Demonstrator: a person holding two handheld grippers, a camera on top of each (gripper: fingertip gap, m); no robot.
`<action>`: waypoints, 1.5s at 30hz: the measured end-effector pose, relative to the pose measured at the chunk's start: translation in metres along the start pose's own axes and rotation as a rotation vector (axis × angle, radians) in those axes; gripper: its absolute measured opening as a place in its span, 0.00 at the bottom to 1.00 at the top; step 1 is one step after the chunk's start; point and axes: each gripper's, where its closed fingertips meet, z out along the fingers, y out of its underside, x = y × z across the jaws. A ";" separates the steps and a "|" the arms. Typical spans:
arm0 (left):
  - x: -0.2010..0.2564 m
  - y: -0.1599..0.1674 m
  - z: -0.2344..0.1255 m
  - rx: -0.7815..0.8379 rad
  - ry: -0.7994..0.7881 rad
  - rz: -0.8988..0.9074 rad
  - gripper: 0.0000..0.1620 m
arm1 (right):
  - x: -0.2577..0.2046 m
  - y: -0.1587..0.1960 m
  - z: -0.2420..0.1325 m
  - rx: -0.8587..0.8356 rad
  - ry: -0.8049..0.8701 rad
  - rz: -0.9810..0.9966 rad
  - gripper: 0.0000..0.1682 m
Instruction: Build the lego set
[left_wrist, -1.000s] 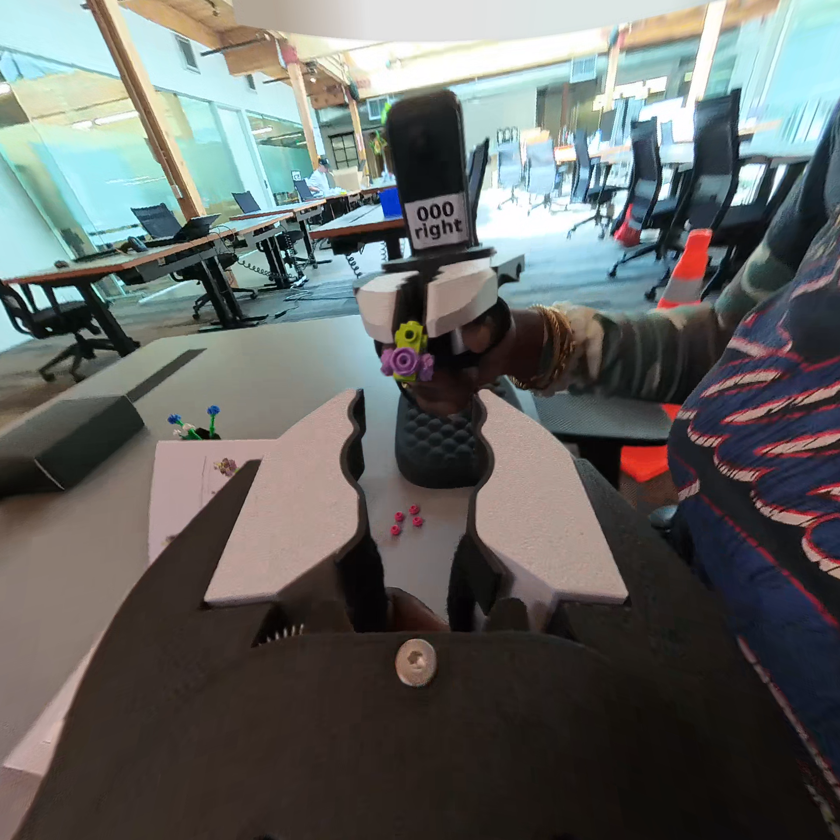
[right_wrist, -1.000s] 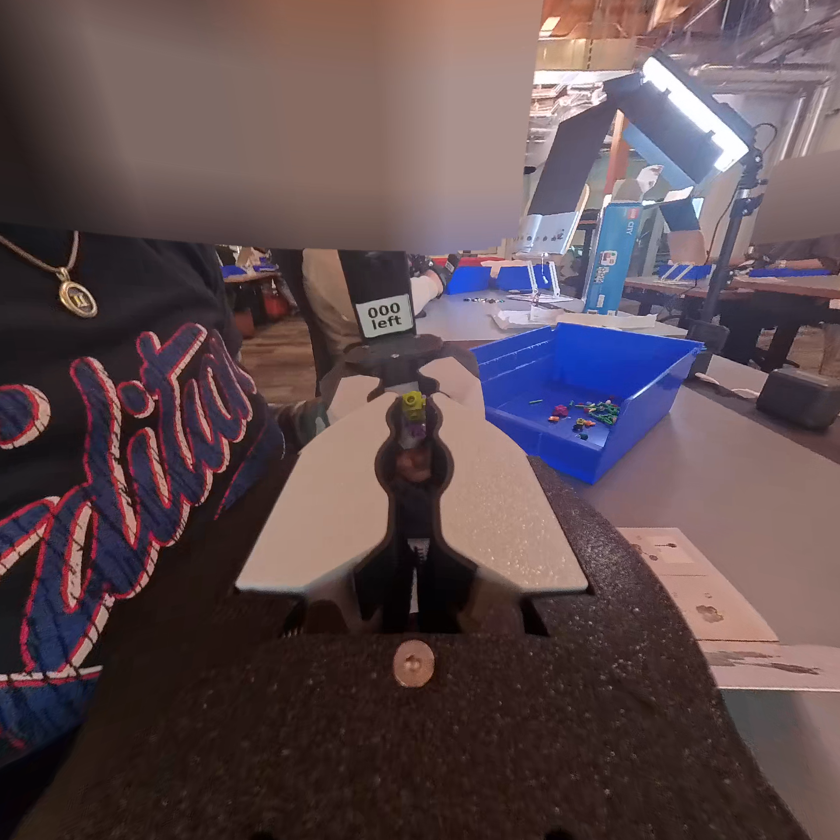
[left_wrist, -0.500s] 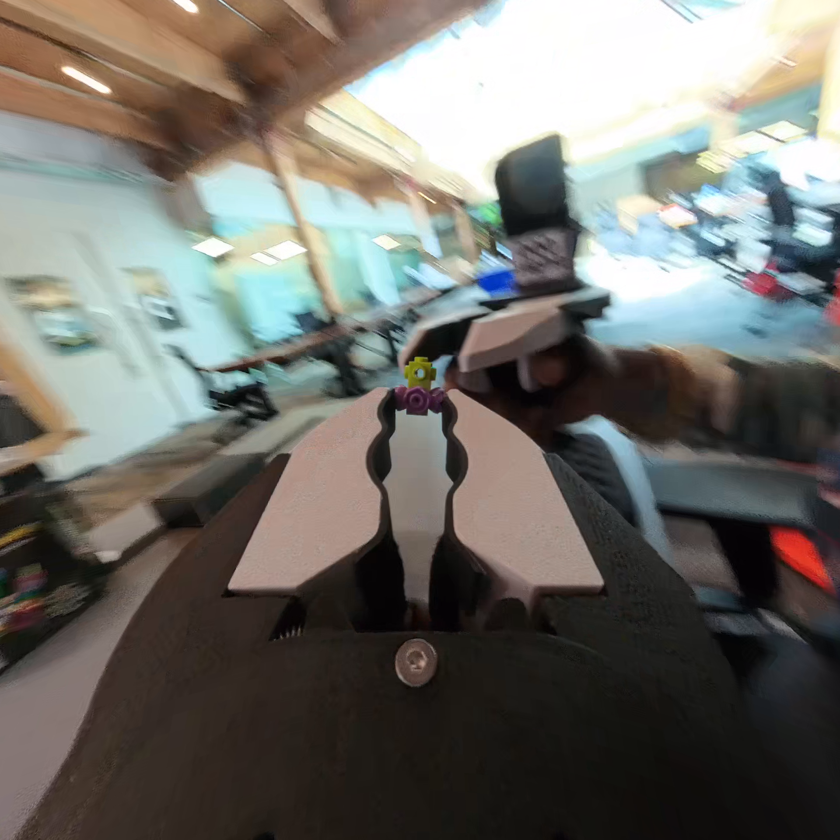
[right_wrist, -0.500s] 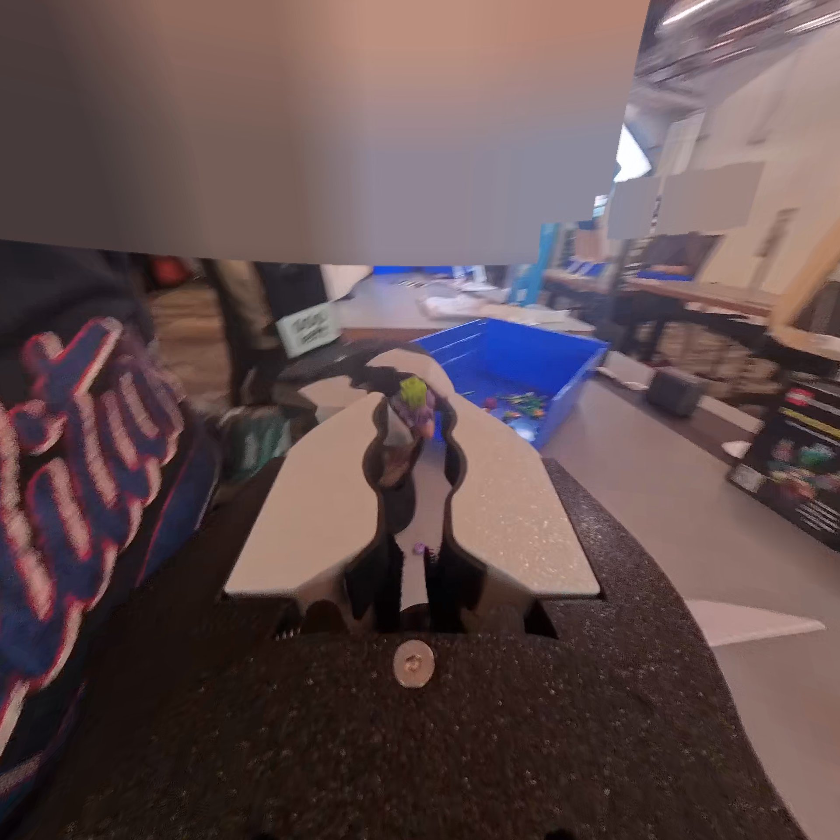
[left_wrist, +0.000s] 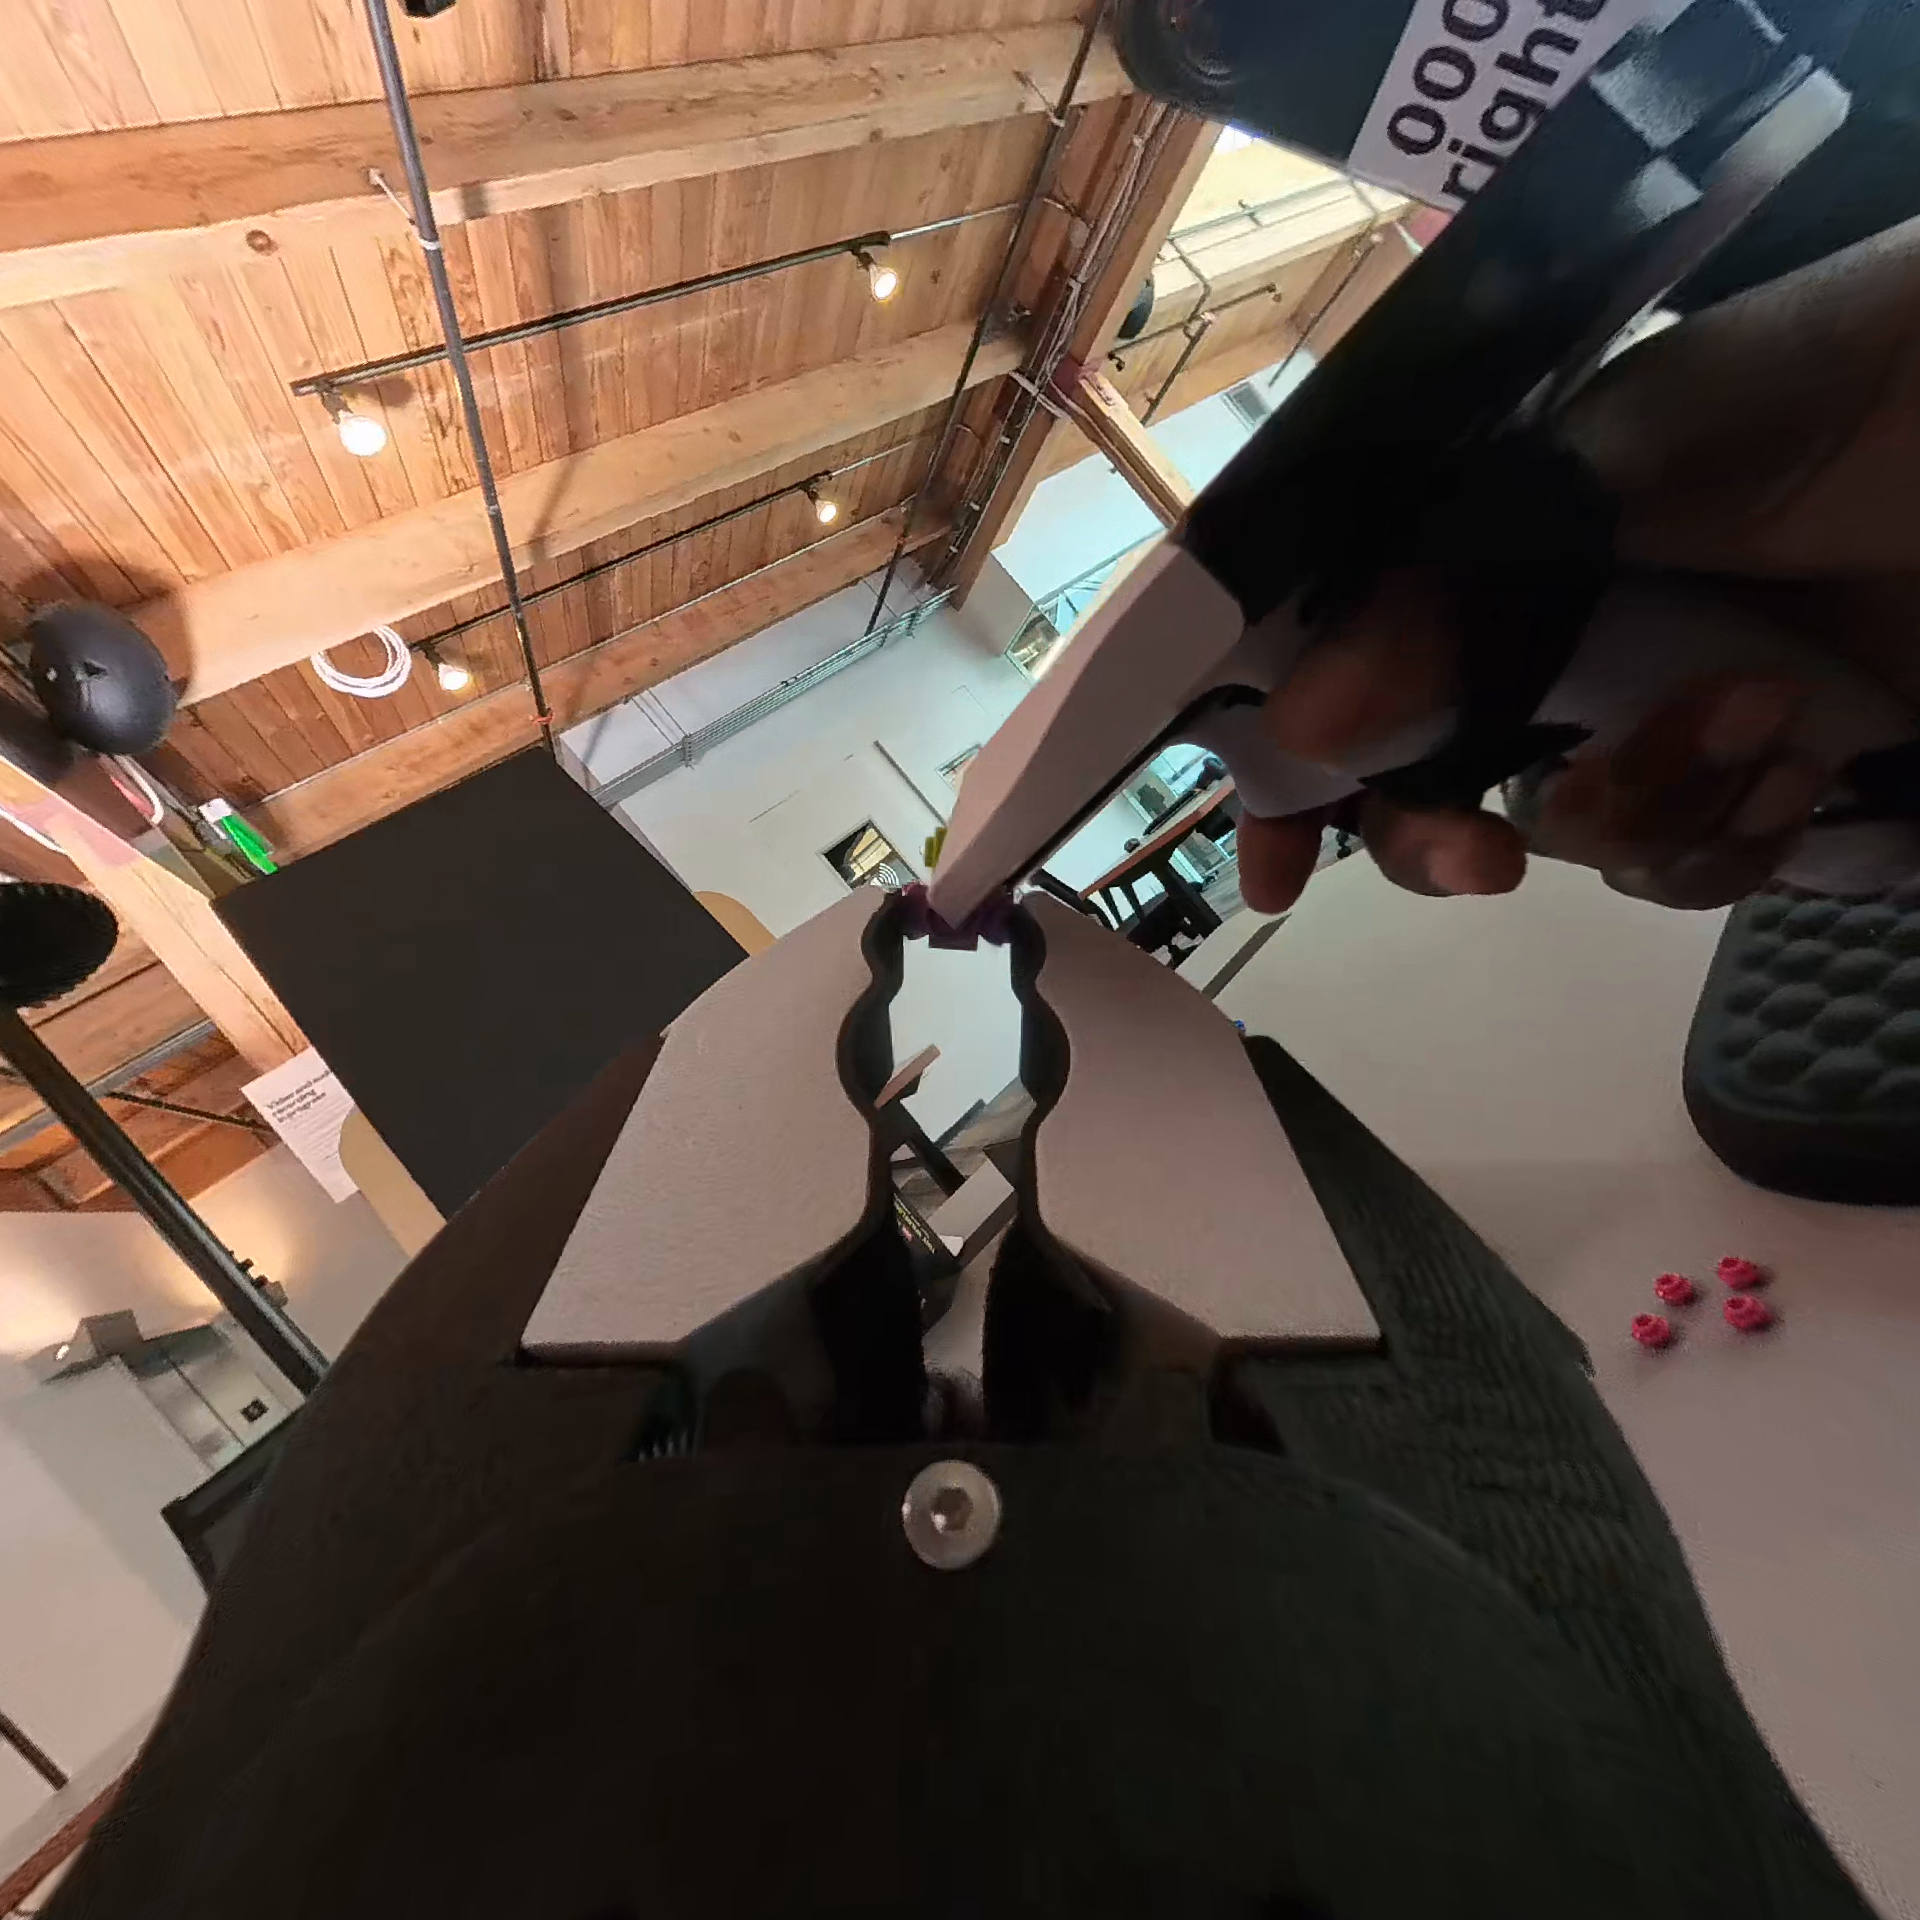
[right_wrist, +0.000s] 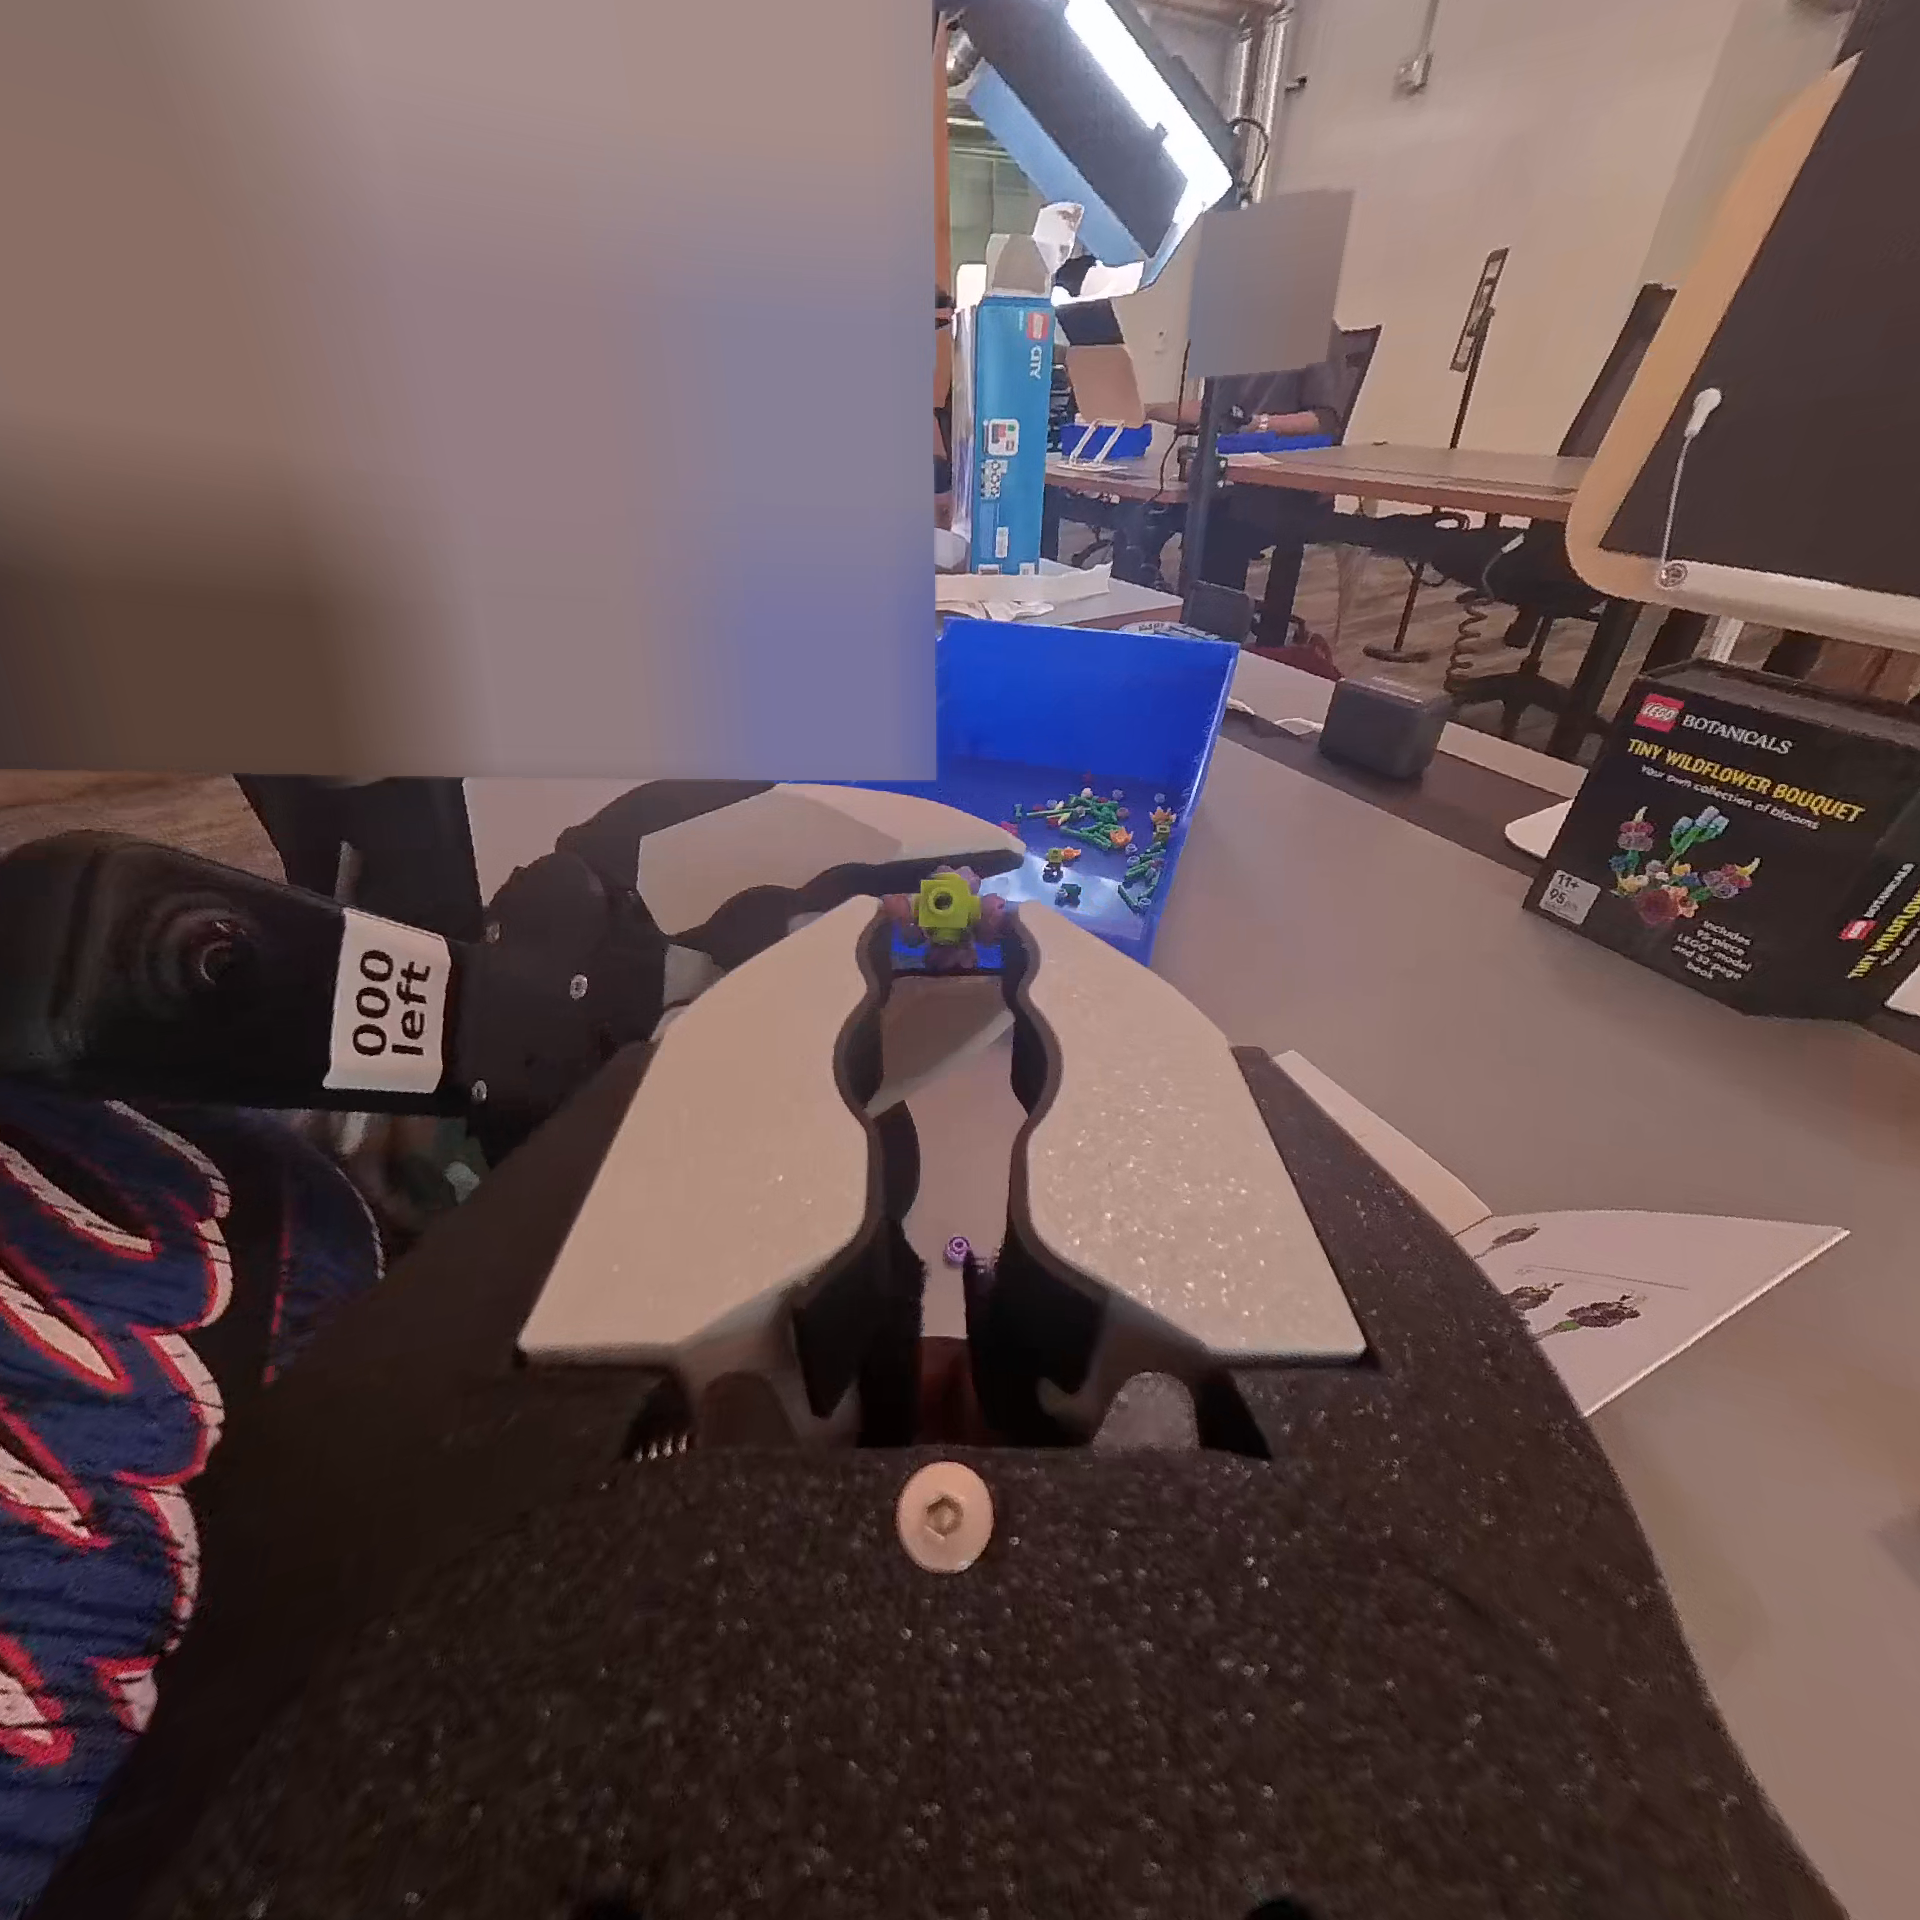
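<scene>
Purple flower piece (left_wrist: 954, 923) pinched by L gripper (left_wrist: 951, 920) & R gripper (right_wrist: 943, 920), 4 pink studs (left_wrist: 1704, 1307).

A purple flower piece (left_wrist: 954, 924) carries a lime-green stud (right_wrist: 943, 902), beside a blue bin (right_wrist: 1081, 696), 4 red pieces (left_wrist: 1704, 1301) and a black box (right_wrist: 1720, 842).

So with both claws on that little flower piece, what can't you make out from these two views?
- Flower piece, right wrist view: lower half hidden behind the right claw.
- Same piece, left wrist view: only purple petals show; the right claw's finger covers the green top.
- Loose pieces in the blue bin: too small to identify.
</scene>
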 end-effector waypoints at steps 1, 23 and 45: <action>0.001 0.000 -0.001 -0.001 0.006 0.005 0.12 | 0.000 0.001 0.000 -0.003 0.000 -0.010 0.11; -0.009 0.064 -0.003 -0.136 0.258 -1.080 0.12 | 0.058 0.082 -0.068 -0.486 0.080 0.155 0.18; 0.016 0.073 -0.004 -0.220 0.417 -1.395 0.12 | 0.061 0.176 -0.052 -0.900 -0.044 -0.025 0.06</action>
